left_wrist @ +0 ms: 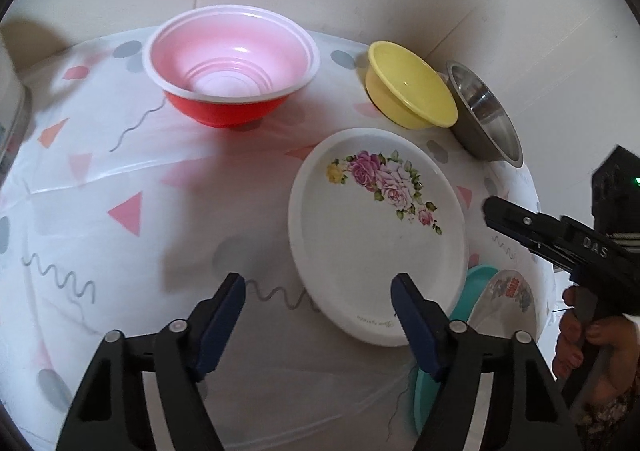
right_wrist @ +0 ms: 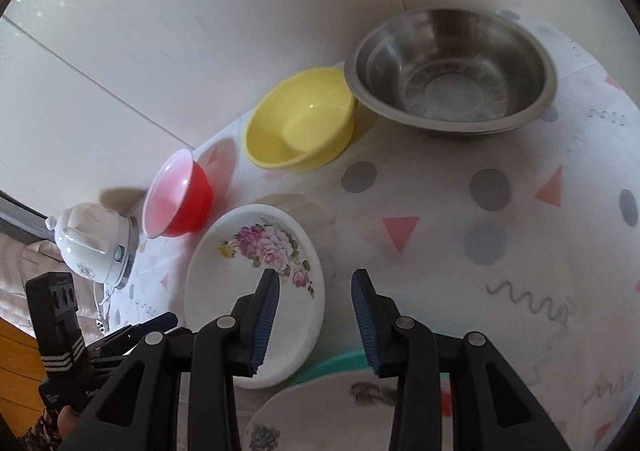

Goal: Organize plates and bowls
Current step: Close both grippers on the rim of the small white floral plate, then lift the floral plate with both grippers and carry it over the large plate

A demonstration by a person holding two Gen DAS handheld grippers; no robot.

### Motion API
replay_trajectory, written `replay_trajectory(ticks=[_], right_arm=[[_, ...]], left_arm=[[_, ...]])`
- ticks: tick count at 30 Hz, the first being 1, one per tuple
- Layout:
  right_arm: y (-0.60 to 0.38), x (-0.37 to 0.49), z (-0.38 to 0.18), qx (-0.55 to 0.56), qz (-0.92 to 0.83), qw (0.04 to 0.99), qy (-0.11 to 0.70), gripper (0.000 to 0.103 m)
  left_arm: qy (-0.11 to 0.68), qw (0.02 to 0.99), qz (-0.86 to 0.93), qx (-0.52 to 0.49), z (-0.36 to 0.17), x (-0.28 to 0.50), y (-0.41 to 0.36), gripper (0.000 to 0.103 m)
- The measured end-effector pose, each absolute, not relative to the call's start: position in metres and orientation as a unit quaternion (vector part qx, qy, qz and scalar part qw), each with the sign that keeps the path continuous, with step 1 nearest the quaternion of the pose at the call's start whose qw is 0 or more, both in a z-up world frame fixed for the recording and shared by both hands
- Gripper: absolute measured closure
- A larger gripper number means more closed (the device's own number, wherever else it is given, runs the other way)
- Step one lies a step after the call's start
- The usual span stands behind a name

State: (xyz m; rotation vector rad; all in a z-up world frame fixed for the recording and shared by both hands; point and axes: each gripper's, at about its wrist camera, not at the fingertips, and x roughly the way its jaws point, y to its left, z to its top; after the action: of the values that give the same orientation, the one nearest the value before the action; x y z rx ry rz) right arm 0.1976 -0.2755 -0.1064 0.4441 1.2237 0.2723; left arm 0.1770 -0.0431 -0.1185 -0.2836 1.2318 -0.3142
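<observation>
Standing on the table [left_wrist: 160,187]: three bowls [left_wrist: 232,63], two white plates [left_wrist: 376,235].

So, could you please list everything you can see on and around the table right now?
Red bowl: one, red outside, pale inside, far left of the table.
Yellow bowl: one, yellow, beside the steel bowl.
Steel bowl: one, silver, far right by the wall.
Flowered plate: one, white with pink roses, centre, overlapping the teal plate.
Teal plate: one, teal, under the two printed plates.
Printed plate: one, white with a picture, near edge.
Kettle: one, white, left edge.
Tablecloth: one, white with shapes.
Left hand-held gripper: open, empty.
Right hand-held gripper: open, empty, over the plates.
</observation>
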Motion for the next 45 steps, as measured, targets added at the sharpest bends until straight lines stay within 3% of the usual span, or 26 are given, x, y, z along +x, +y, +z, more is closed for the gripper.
replay_trajectory(ticks=[6,11,15,23,27,31,36,39,43,45], right_arm=[[-0.271,0.212,-0.123,0.218,0.135,0.767,0.588,0.075],[-0.266,0.217,-0.131,0.206,0.139,0.759,0.602,0.079],[-0.268,0.218,-0.14,0.227,0.138,0.745,0.611,0.079],[-0.255,0.216,-0.148,0.228,0.137,0.743,0.614,0.08],[-0.25,0.214,-0.145,0.2,0.134,0.752,0.614,0.086],[-0.263,0.206,-0.143,0.259,0.15,0.751,0.588,0.094],[-0.268,0.199,-0.143,0.291,0.146,0.734,0.596,0.094],[-0.272,0.198,-0.142,0.303,0.146,0.732,0.593,0.094],[-0.265,0.197,-0.133,0.259,0.148,0.754,0.586,0.094],[-0.26,0.196,-0.129,0.232,0.145,0.766,0.581,0.094]], left_arm=[[0.584,0.786,-0.158,-0.129,-0.129,0.183,-0.053,0.04],[0.584,0.784,-0.173,-0.12,-0.13,0.185,-0.058,0.054],[0.582,0.783,-0.185,-0.12,-0.131,0.186,-0.06,0.058],[0.576,0.785,-0.195,-0.12,-0.132,0.189,-0.059,0.059],[0.577,0.784,-0.198,-0.117,-0.132,0.187,-0.055,0.059],[0.578,0.776,-0.204,-0.149,-0.135,0.188,-0.044,0.059],[0.577,0.769,-0.204,-0.185,-0.136,0.19,-0.035,0.059],[0.575,0.773,-0.207,-0.17,-0.134,0.19,-0.037,0.06],[0.553,0.803,-0.201,-0.092,-0.128,0.181,-0.05,0.071],[0.539,0.815,-0.202,-0.067,-0.124,0.176,-0.054,0.072]])
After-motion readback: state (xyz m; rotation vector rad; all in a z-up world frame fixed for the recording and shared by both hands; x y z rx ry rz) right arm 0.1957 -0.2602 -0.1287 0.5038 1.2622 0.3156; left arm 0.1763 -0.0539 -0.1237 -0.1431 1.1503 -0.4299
